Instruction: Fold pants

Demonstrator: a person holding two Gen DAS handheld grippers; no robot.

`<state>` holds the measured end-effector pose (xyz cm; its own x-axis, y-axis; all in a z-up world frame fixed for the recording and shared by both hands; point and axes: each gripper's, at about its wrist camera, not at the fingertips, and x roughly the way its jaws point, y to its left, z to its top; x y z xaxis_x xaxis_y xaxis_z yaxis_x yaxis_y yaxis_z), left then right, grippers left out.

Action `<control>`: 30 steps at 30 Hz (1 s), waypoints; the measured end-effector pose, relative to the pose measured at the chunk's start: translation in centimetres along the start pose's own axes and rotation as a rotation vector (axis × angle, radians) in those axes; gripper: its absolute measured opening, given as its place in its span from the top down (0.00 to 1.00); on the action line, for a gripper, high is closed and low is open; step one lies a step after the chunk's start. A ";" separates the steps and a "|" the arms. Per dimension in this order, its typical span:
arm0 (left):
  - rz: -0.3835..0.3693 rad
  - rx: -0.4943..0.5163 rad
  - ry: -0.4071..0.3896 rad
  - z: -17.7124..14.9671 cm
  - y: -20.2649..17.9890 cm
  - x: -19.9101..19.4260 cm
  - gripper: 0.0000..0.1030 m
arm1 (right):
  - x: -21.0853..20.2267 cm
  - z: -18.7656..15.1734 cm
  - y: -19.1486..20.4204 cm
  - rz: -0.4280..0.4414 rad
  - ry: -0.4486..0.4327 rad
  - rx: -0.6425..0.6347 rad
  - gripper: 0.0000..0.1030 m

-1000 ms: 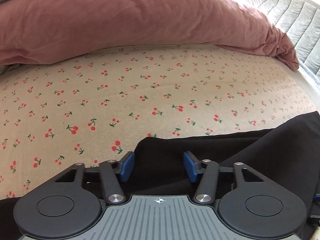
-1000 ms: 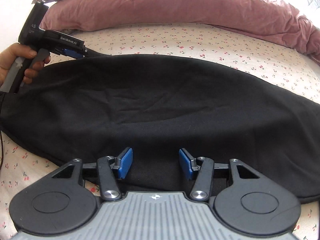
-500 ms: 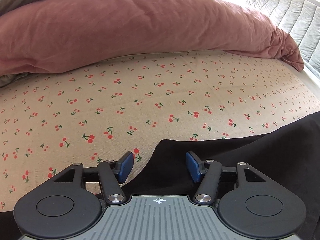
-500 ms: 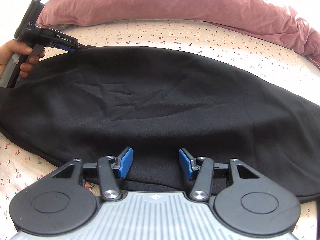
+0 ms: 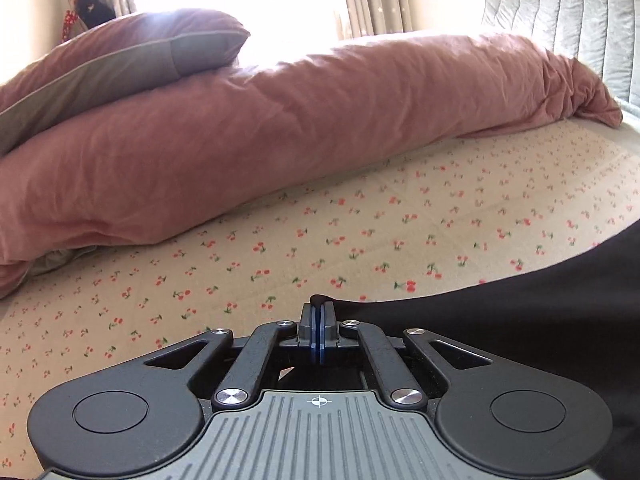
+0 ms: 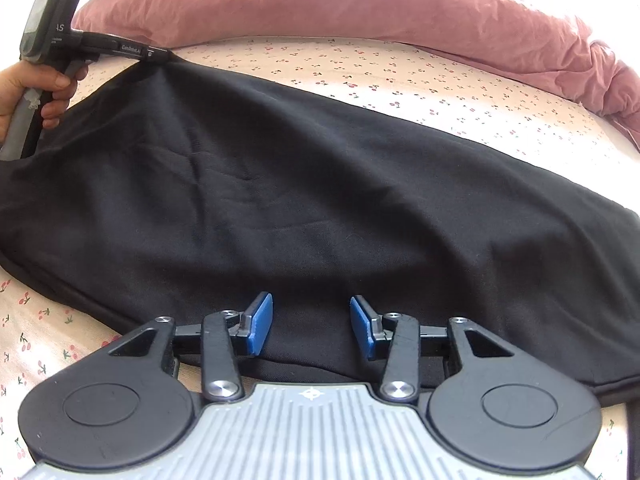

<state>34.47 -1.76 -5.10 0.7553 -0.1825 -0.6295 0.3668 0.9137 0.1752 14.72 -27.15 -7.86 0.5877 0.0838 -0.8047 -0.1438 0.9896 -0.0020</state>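
Observation:
Black pants [image 6: 320, 184] lie spread across the cherry-print bed sheet [image 6: 380, 68]. My left gripper [image 5: 319, 312] is shut on the far edge of the pants [image 5: 500, 320] and lifts that corner off the sheet; it also shows in the right wrist view [image 6: 160, 55], pinching the cloth at the upper left. My right gripper [image 6: 311, 320] is open, its blue pads [image 6: 259, 322] hovering over the near edge of the pants, touching nothing that I can see.
A pink duvet [image 5: 280, 128] is bunched along the far side of the bed, with a pillow [image 5: 132, 60] on top at left. A grey quilted headboard [image 5: 560, 20] stands at the right. A hand [image 6: 32, 92] holds the left gripper's handle.
My left gripper has closed on the pants' far edge and lifted it, tenting the cloth. My right gripper stayed open over the near edge.

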 end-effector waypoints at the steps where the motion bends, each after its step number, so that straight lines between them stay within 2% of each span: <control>1: 0.002 -0.014 0.032 -0.6 -0.1 0.8 0.98 | 0.0 0.0 0.0 0.002 0.002 0.001 0.63; 2: -0.006 -0.036 0.045 -1.0 0.1 1.3 0.98 | 0.0 0.1 -0.1 0.002 0.004 0.003 0.63; 3: -0.012 -0.058 0.050 -1.1 0.3 1.5 0.91 | -0.1 0.1 -0.1 0.001 0.005 0.006 0.63; 5: -0.036 -0.106 0.044 -0.8 1.0 1.3 0.89 | -0.1 0.1 -0.2 0.000 0.009 0.009 0.63; 7: -0.051 -0.173 0.007 -0.5 2.3 0.2 0.88 | 0.0 0.3 -0.3 0.001 0.011 0.011 0.63; 10: -0.035 -0.277 -0.038 0.1 4.4 -1.8 0.88 | 0.2 0.6 -0.6 -0.011 0.022 0.019 0.62; 14: -0.054 -0.318 -0.037 -0.4 5.7 -4.4 0.85 | 0.2 1.0 -0.9 -0.035 0.032 0.031 0.62; 16: -0.088 -0.315 -0.002 -1.3 5.4 -5.5 0.82 | -0.1 1.2 -0.6 -0.043 0.006 0.035 0.62; 17: -0.097 -0.302 0.026 -1.9 5.1 -5.7 0.77 | -0.5 1.4 -0.3 -0.021 -0.016 0.032 0.62; 18: -0.090 -0.279 0.061 -2.6 4.7 -5.7 0.73 | -0.9 1.5 0.0 0.011 -0.038 0.030 0.62; 20: -0.008 -0.210 0.145 -4.6 3.7 -5.4 0.74 | -1.5 1.5 0.9 0.057 -0.069 0.020 0.62; 22: 0.065 -0.143 0.220 -6.8 3.3 -5.0 0.73 | -0.8 1.4 1.9 0.082 -0.035 -0.006 0.62; 24: 0.099 -0.143 0.188 -9.0 4.0 -6.4 0.73 | 0.9 1.0 2.5 0.045 0.045 -0.032 0.61; 26: 0.123 -0.169 0.207 -10.3 4.9 -8.4 0.73 | 1.1 0.8 2.4 0.038 0.033 -0.057 0.57; 30: 0.177 -0.272 0.243 -13.4 7.7 -12.5 0.73 | 1.1 0.8 0.0 -0.003 0.034 0.011 0.56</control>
<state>20.53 12.41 -6.06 0.6314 0.0476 -0.7740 0.0613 0.9919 0.1109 16.06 -26.96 -8.28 0.5609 0.0768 -0.8243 -0.1329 0.9911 0.0019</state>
